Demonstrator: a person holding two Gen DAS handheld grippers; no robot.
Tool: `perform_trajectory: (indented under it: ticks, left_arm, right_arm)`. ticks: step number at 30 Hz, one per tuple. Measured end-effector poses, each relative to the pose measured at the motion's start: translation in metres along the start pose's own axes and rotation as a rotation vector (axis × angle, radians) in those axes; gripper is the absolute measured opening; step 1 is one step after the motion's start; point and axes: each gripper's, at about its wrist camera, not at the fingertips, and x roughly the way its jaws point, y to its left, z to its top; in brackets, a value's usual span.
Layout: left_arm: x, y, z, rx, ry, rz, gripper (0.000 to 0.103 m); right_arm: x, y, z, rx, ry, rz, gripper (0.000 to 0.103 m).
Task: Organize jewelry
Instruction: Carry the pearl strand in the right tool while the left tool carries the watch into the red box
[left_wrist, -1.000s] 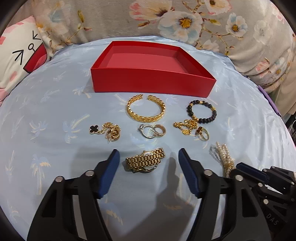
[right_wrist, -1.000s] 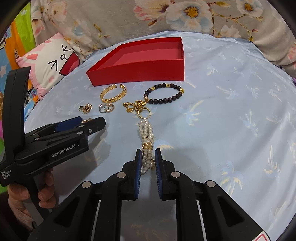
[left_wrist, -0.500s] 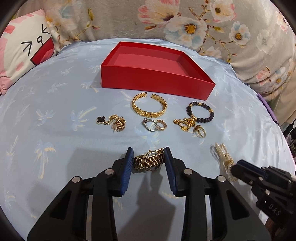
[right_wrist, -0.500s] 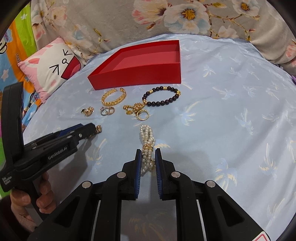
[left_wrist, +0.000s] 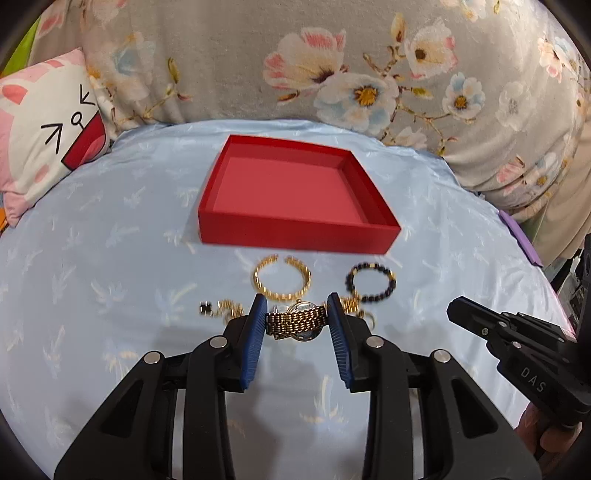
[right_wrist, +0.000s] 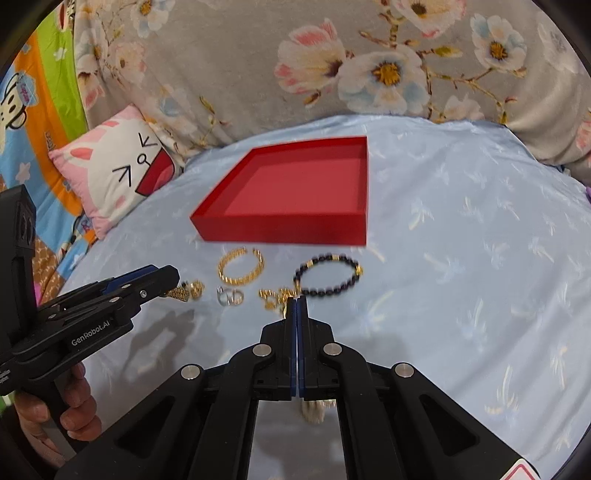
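Note:
My left gripper (left_wrist: 297, 321) is shut on a gold watch (left_wrist: 297, 322), held above the blue cloth; it also shows in the right wrist view (right_wrist: 162, 282). My right gripper (right_wrist: 297, 306) is shut on a pearl bracelet (right_wrist: 314, 410), which hangs blurred below the fingers. The empty red tray (left_wrist: 295, 236) (right_wrist: 280, 229) lies beyond both. On the cloth before it lie a gold cuff (left_wrist: 282, 277) (right_wrist: 241, 266), a dark bead bracelet (left_wrist: 371, 282) (right_wrist: 327, 275), silver rings (right_wrist: 229, 296), a gold chain clump (right_wrist: 275, 295) and a clover earring (left_wrist: 218, 308).
The blue cloth (left_wrist: 92, 295) covers a rounded surface. A floral cushion (left_wrist: 332, 66) stands behind the tray and a pink cat pillow (left_wrist: 48, 136) (right_wrist: 122, 173) at the left. A purple object (left_wrist: 521, 240) lies at the right edge.
My left gripper closed on the gold watch and lifted it. My right gripper lifted the pearl bracelet off the cloth. Both moved up and toward the tray.

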Motion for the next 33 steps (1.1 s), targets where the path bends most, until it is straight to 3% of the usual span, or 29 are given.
perform_trajectory:
  ticks: [4,6,8,9,10,15,18,19,23,27,33]
  left_arm:
    - [-0.001,0.004,0.018,0.005,-0.035,0.023,0.033]
    - [-0.003,0.007,0.019,-0.003,-0.046,0.026,0.033]
    - [-0.004,0.01,0.015,-0.011,-0.042,0.027,0.033]
    - [-0.003,0.011,0.011,-0.014,-0.035,0.027,0.033]
    - [-0.002,0.012,0.008,-0.017,-0.028,0.028,0.033]
    - [0.005,0.012,-0.011,-0.048,0.019,0.014,0.033]
    - [0.004,0.012,-0.017,-0.051,0.028,0.015,0.033]
    - [0.003,0.012,-0.018,-0.05,0.03,0.015,0.033]
    - [0.002,0.012,-0.018,-0.049,0.034,0.017,0.033]
    - [0.002,0.014,-0.009,-0.046,0.024,0.014,0.033]
    - [0.011,0.013,0.039,0.007,-0.032,0.009,0.033]
  right_arm:
    - [-0.001,-0.004,0.022,-0.005,-0.038,0.003,0.0]
    - [0.004,-0.006,0.02,-0.011,0.0,0.021,0.001]
    - [0.009,-0.008,0.006,-0.014,0.04,0.013,0.014]
    - [0.013,-0.009,-0.004,-0.018,0.07,0.011,0.027]
    - [0.016,-0.008,-0.013,-0.021,0.086,0.012,0.032]
    - [0.033,-0.001,-0.043,-0.061,0.173,-0.012,0.032]
    - [0.043,-0.003,-0.052,-0.06,0.202,-0.028,0.025]
    - [0.045,-0.005,-0.054,-0.056,0.21,-0.027,0.015]
    - [0.044,-0.004,-0.055,-0.063,0.21,-0.024,0.013]
    - [0.03,-0.004,-0.035,-0.051,0.144,-0.01,0.013]
    - [0.025,-0.011,0.04,-0.045,0.026,0.027,0.013]
